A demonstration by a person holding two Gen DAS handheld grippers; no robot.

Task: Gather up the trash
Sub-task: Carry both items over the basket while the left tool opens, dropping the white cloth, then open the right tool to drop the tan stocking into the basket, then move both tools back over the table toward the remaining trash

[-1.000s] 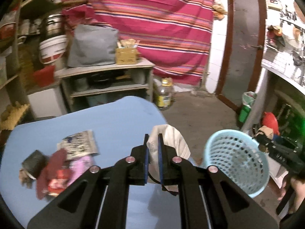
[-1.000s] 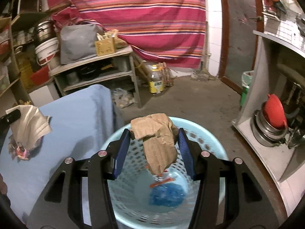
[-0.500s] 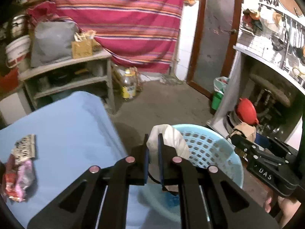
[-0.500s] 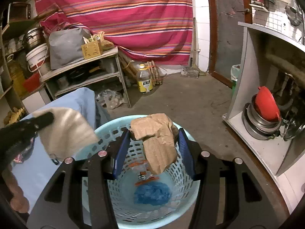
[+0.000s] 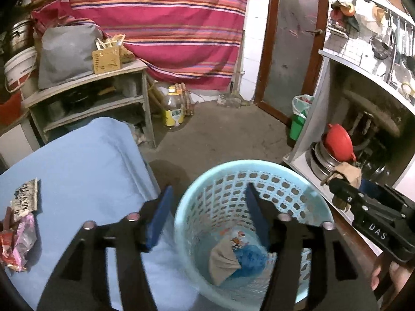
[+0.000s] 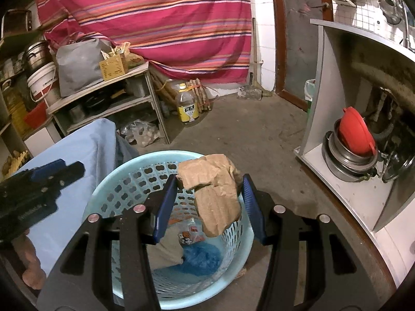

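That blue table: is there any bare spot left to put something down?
Yes. The blue table is bare between the wrappers at its left edge and the basket off its right edge. The left edge is crowded. The basket already holds trash.

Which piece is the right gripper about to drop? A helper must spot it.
Find the pale blue basket on the floor beside the blue table. Above its rim, the right gripper holds crumpled brown paper. It alone hangs in the air; the other trash lies at the bottom.

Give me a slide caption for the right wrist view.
Right gripper holds crumpled brown paper over the blue basket.
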